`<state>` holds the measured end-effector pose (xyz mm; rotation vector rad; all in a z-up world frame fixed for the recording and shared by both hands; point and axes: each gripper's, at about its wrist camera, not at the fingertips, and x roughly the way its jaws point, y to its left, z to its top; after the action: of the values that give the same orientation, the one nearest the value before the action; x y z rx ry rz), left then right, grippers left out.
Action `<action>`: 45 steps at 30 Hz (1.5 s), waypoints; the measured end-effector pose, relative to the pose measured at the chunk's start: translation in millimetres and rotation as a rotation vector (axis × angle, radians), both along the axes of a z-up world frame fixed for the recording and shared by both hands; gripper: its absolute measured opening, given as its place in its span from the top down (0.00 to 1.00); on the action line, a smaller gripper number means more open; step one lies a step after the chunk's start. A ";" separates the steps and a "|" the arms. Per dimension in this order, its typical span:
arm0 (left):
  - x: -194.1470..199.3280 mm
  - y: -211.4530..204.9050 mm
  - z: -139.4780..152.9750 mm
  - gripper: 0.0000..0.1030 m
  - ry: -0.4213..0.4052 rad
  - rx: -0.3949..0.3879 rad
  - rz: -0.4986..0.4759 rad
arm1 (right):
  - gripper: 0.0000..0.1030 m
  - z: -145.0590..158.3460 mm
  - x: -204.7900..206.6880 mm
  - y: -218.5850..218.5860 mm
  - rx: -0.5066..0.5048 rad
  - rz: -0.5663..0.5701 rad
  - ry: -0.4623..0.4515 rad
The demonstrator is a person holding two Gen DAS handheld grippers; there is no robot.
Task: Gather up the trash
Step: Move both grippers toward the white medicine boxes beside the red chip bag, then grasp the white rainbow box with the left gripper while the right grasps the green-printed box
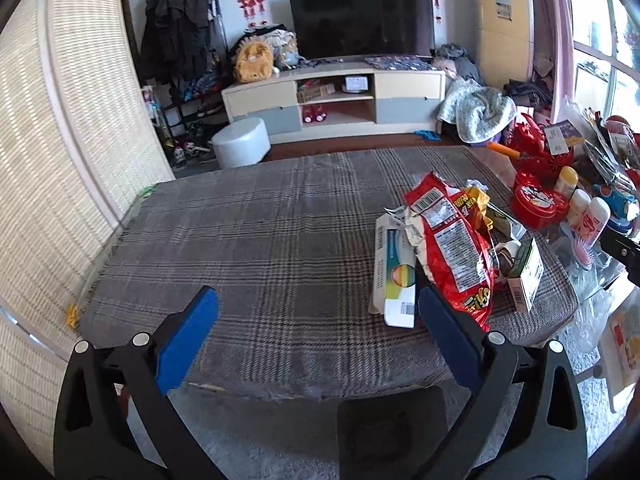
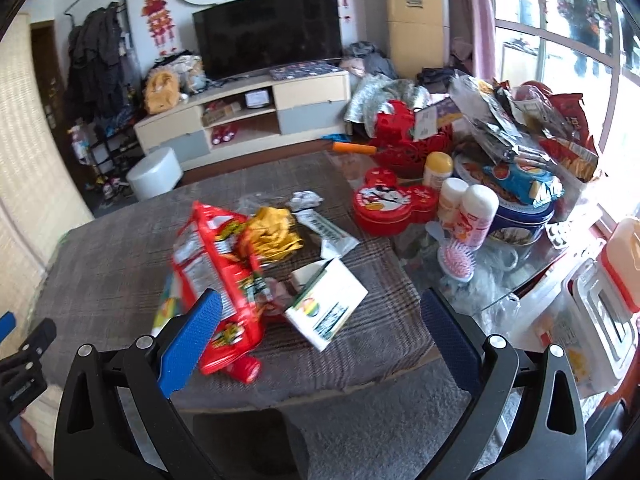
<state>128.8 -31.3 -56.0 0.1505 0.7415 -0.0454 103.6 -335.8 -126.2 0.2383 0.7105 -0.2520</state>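
A pile of trash lies on the grey plaid cloth (image 1: 260,240): a red snack bag (image 1: 456,252), a flat white carton (image 1: 394,276), a small green-and-white box (image 1: 526,276) and a crumpled yellow wrapper (image 1: 478,196). My left gripper (image 1: 318,320) is open and empty, above the cloth's near edge, its right finger beside the white carton. In the right wrist view the red bag (image 2: 212,264), the green-and-white box (image 2: 328,304) and the yellow wrapper (image 2: 274,234) lie just ahead of my right gripper (image 2: 320,320), which is open and empty.
To the right, a glass table holds a red tin (image 2: 394,202), white bottles (image 2: 478,210), a pink hairbrush (image 2: 458,260), a blue tin (image 2: 520,220) and snack bags. A woven screen (image 1: 48,160) stands at the left. A TV stand (image 1: 336,96) and white stool (image 1: 240,142) are behind.
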 end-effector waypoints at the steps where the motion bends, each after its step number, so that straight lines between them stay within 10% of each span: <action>1: 6.6 -4.0 -3.9 0.08 0.010 -0.002 -0.011 | 0.07 -6.1 9.6 -3.7 -0.010 -0.018 0.020; 18: 101.0 -47.9 -94.4 0.35 0.194 0.028 -0.118 | 0.35 -96.8 97.5 -33.0 0.219 -0.021 0.242; 45: 125.3 -64.3 -124.5 0.18 0.251 0.069 -0.144 | 0.33 -132.2 120.2 -40.8 0.307 -0.019 0.296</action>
<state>254.1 -95.6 -180.5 0.2670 0.9825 -0.1786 223.8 -376.6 -258.4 0.5074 1.0416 -0.1967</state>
